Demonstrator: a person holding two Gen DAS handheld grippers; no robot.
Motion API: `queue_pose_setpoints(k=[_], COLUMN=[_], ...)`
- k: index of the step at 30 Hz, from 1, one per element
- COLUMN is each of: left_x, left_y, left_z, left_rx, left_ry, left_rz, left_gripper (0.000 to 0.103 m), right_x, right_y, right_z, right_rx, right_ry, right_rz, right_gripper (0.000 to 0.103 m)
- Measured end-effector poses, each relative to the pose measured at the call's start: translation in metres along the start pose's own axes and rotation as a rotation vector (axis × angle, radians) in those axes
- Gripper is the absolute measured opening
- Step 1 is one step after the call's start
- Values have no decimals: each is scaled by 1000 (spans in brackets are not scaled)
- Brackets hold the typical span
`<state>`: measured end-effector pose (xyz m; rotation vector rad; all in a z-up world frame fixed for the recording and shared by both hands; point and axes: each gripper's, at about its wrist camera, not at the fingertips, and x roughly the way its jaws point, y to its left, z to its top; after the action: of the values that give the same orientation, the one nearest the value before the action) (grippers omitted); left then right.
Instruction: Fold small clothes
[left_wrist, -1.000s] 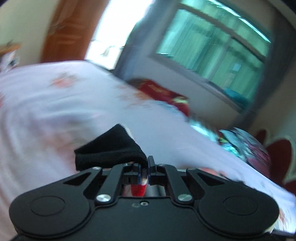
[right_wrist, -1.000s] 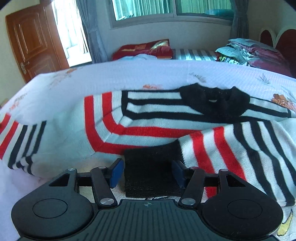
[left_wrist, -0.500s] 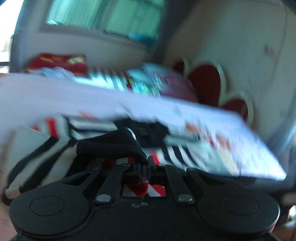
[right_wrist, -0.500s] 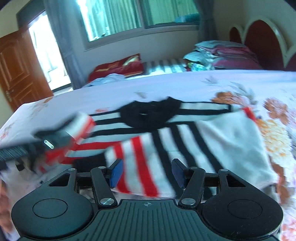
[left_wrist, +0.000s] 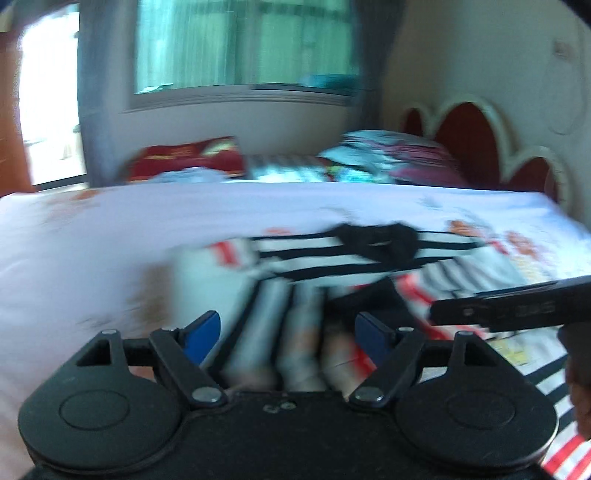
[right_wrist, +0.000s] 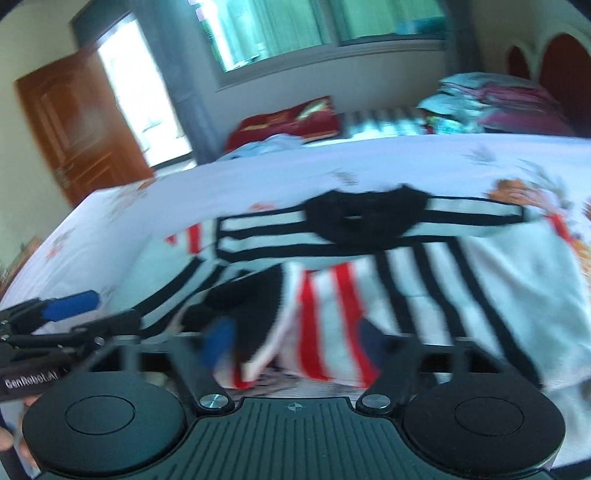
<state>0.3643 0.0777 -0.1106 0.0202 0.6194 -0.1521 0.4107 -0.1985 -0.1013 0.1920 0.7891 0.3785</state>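
We have the white knitted sweater with black and red stripes (right_wrist: 369, 258) lying on the pale floral bedsheet (right_wrist: 258, 177), black collar (right_wrist: 365, 218) toward the far side and both sleeves folded in over the body. Our left gripper (left_wrist: 286, 334) is opening — blue pads apart, the striped sleeve below them, nothing pinched. Our right gripper (right_wrist: 295, 341) is opening too, wide over the red-striped sleeve and black cuff (right_wrist: 255, 299), gripping nothing.

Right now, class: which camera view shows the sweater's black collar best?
The right wrist view: the black collar sits large and central there. The left wrist view shows it too, but smaller and more blurred.
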Motion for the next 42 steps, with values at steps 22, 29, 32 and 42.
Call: queue_pose_setpoints(k=[22,29,32,42], left_x=[48,50,49,52], left_y=[20,12,19,26], left_z=[-36,-41,-41,-43], left_rx=[40,75,53,-27], left_ry=[42,32,43,79], left_rz=[110,105,98,84], left_gripper=[46,20,19,19], right_x=[1,12,3,-14], right_y=[-31,-82,-97,-107], right_z=[23,4,0,-5], right_rx=[10,138,209,212], right_ry=[-102,6,-5,-16], right_rz=[-211,-252,-225,-227], right_gripper=[5,6,13,24])
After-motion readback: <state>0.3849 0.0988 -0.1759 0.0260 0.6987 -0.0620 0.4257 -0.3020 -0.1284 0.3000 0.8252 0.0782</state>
